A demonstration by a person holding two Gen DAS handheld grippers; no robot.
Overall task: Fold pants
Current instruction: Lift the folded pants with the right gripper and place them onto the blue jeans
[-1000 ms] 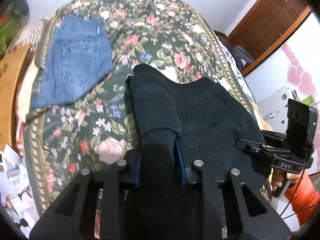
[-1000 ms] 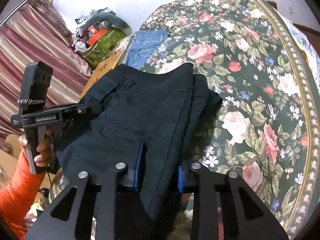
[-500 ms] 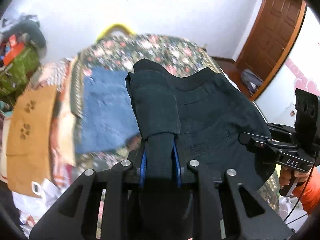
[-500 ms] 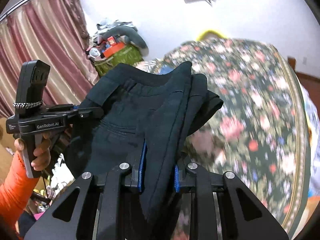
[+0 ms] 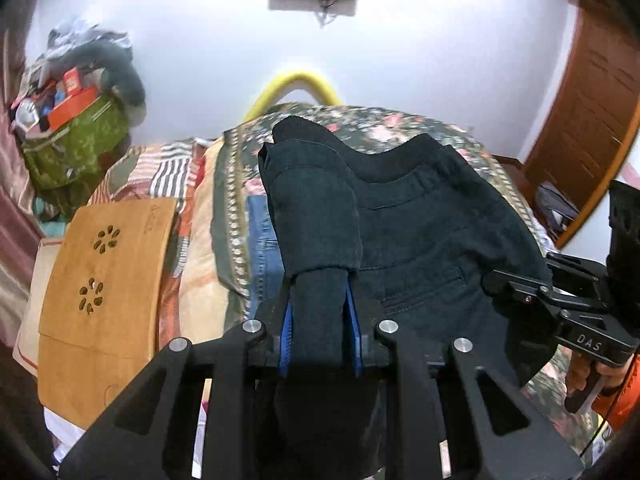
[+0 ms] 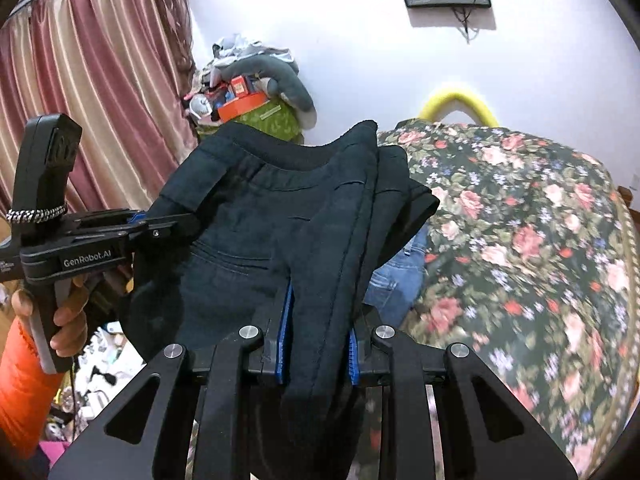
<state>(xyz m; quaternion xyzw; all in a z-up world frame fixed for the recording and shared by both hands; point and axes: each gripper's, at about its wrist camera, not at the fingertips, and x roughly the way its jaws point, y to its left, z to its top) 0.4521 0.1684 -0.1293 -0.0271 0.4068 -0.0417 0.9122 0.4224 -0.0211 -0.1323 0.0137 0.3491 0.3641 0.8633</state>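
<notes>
The black pants (image 5: 432,232) hang folded between both grippers, lifted above the floral bed (image 6: 520,240). My left gripper (image 5: 320,312) is shut on a thick bunch of the fabric at one side. My right gripper (image 6: 318,328) is shut on the other side of the pants (image 6: 256,220). The waistband sags between them. Each gripper shows in the other's view: the right one (image 5: 504,280) and the left one (image 6: 168,228), both clamped on the pants' edge.
Folded blue jeans (image 5: 262,252) lie on the bed under the black pants, also in the right wrist view (image 6: 396,284). A wooden board (image 5: 104,280) sits left of the bed. A green bag with clutter (image 6: 260,116) stands by the curtain.
Both grippers have lifted the black pants up off the bed and tilted upward, so the wall and the screen on it have come into view. The grips have stayed shut.
</notes>
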